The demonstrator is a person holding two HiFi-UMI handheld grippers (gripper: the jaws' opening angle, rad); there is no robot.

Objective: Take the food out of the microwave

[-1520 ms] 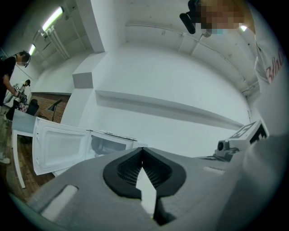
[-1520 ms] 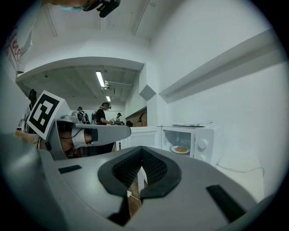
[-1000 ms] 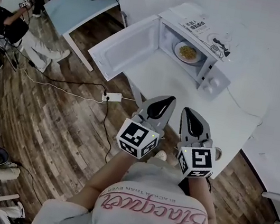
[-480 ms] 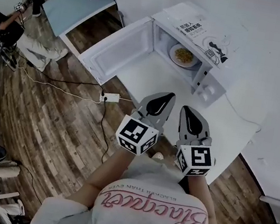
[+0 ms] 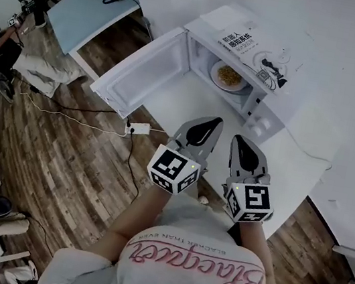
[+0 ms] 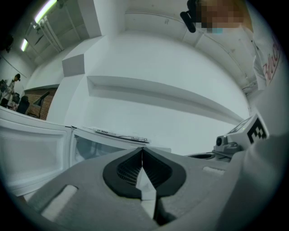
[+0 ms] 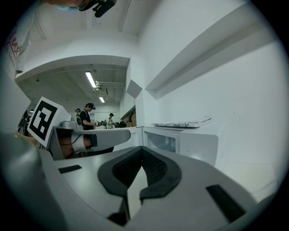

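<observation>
One plate of food: a pale plate with a yellowish heap on it sits well inside the microwave. Neither gripper touches it, and what the food is cannot be told.
Microwave: white, standing on the white table with its cavity facing the person. A booklet lies flat on its roof, clear of the opening.
Door: the door is swung wide to the left, so the way to the plate is free from the front. By that, the opening step looks done and the reach inside is still to come.
Left gripper: the left gripper has its jaws pressed together with nothing between them. It points level toward the open cavity, well apart from the plate.
Right gripper: the right gripper has its jaws together too, and they are empty. It sits just beside the left one, aimed nearer the knobs.
Why held so: side by side and level probably suits taking a flat plate from both edges, but the jaws would have to part first.
Risk: the plate looks shallow, so a tilted lift could spill the heap.
Surroundings: a power strip lies on the wooden floor, with a blue-grey table beyond it.
</observation>
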